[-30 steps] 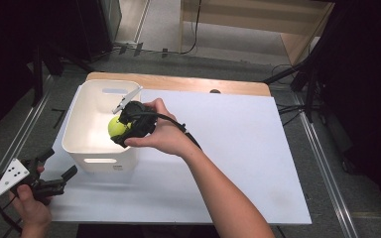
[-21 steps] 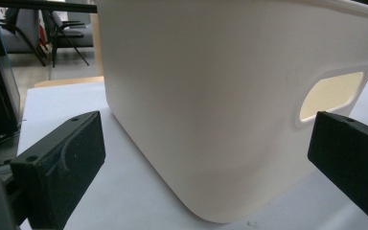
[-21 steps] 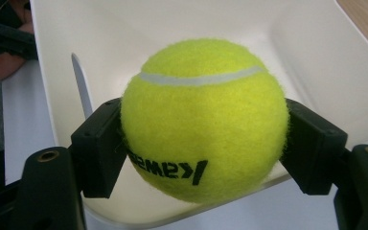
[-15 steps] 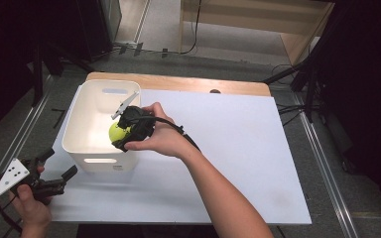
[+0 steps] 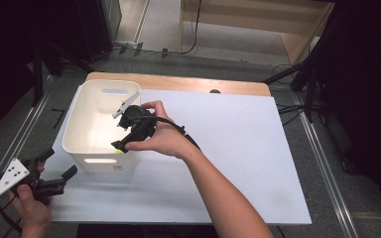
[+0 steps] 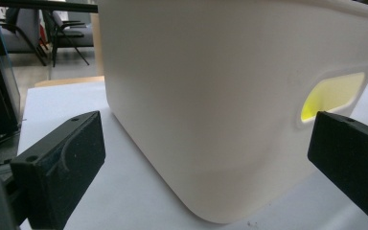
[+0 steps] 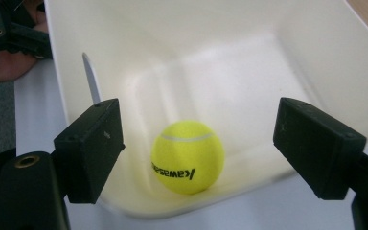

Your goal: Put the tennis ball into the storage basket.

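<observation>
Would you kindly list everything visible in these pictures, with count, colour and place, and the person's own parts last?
tennis ball: one, yellow-green with black lettering, on the floor of the bin near one wall.
bin: one, white, with handle slots, on the left part of the board.
board: one, white, covering most of the table.
table: one, wooden, its far edge showing beyond the board.
left hand-held gripper: one, black with a grey plate, off the board's near left corner, jaws open.
right hand-held gripper: one, black, over the bin's near wall, jaws open above the ball.
</observation>
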`<state>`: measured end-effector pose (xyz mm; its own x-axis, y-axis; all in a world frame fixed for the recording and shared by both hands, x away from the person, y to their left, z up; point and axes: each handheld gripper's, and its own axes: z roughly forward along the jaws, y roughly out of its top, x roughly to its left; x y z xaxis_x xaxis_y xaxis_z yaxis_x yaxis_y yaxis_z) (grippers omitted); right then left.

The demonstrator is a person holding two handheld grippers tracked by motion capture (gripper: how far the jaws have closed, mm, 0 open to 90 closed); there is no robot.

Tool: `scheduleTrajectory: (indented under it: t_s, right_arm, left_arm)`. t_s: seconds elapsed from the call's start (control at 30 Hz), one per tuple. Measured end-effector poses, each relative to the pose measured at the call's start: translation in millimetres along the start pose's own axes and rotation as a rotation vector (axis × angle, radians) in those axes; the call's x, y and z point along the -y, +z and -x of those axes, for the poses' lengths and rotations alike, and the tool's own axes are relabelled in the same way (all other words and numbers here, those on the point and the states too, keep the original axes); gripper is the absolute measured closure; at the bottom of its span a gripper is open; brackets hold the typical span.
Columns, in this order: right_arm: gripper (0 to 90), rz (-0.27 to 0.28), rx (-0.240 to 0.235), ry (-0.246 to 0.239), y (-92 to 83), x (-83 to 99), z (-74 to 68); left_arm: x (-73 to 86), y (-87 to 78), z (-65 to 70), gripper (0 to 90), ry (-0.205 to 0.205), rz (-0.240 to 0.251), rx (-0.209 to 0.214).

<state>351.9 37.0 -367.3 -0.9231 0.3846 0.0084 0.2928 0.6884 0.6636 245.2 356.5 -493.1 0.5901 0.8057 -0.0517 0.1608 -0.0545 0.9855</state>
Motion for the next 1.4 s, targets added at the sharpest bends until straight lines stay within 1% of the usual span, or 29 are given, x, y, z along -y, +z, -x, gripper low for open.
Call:
scheduleTrajectory:
  t_s: [0.03, 0.07, 0.2, 0.3, 0.57, 0.6, 0.77, 0.83, 0.9, 1.0, 1.03, 1.1, 1.13, 1.2, 1.23, 1.4]
  right_arm:
    - [16.5, -0.001, 0.003, 0.006, -1.9, 0.0, -0.2]
    - [16.4, 0.005, 0.005, 0.0, -3.1, 0.3, 0.1]
    - [15.5, 0.018, 0.016, 0.004, -8.9, 1.9, 0.4]
    - [15.3, 0.033, 0.027, 0.018, -14.0, 4.0, 1.3]
    - [11.1, 0.076, 0.039, 0.046, -26.6, 16.3, 5.9]
    - [11.1, 0.084, 0.04, 0.044, -28.2, 18.4, 6.9]
    - [10.3, 0.106, 0.044, 0.062, -34.9, 29.5, 8.6]
    - [10.2, 0.116, 0.053, 0.077, -37.7, 34.7, 9.7]
    - [9.8, 0.124, 0.059, 0.082, -39.7, 39.0, 11.1]
    - [9.2, 0.138, 0.078, 0.101, -43.3, 47.5, 13.3]
    - [9.2, 0.137, 0.08, 0.104, -44.0, 49.5, 13.3]
    - [9.2, 0.13, 0.103, 0.101, -45.0, 55.1, 13.5]
    - [8.6, 0.128, 0.107, 0.104, -45.8, 58.7, 13.4]
    - [1.3, 0.13, 0.107, 0.108, -46.4, 63.9, 14.0]
    - [0.9, 0.133, 0.097, 0.105, -47.0, 67.2, 14.4]
    - [0.9, 0.152, 0.118, 0.138, -50.7, 85.4, 16.0]
  left_arm:
    - [0.0, 0.0, 0.0, 0.0, 0.001, -0.001, 0.001]
    - [0.0, 0.0, 0.0, 0.0, -0.001, -0.002, 0.001]
    - [0.0, -0.1, 0.0, 0.0, 0.0, -0.003, 0.0]
    - [0.0, 0.1, 0.2, 0.0, 0.001, -0.003, -0.001]
    - [0.0, 0.5, 0.8, 0.0, -0.002, -0.003, 0.0]
    - [0.0, 0.5, 1.0, 0.0, -0.001, -0.004, 0.0]
    - [0.0, 0.6, 0.9, 0.0, 0.004, -0.008, 0.0]
    - [-0.1, 0.5, 0.9, 0.0, 0.005, -0.01, 0.0]
    - [-0.1, 0.6, 1.1, 0.0, 0.005, -0.012, -0.002]
    - [-0.2, 0.7, 1.1, 0.0, 0.008, -0.013, -0.002]
    - [-0.1, 0.7, 1.1, 0.0, 0.008, -0.014, -0.001]
    - [-0.1, 0.7, 1.1, 0.0, 0.009, -0.015, 0.0]
    - [-0.2, 0.7, 1.2, 0.0, 0.009, -0.015, -0.001]
    - [-0.1, 0.9, 1.4, 0.0, 0.008, -0.014, -0.001]
    - [-0.2, 0.9, 1.3, 0.0, 0.01, -0.015, 0.0]
    - [-0.1, 1.1, 1.7, 0.0, 0.012, -0.015, -0.002]
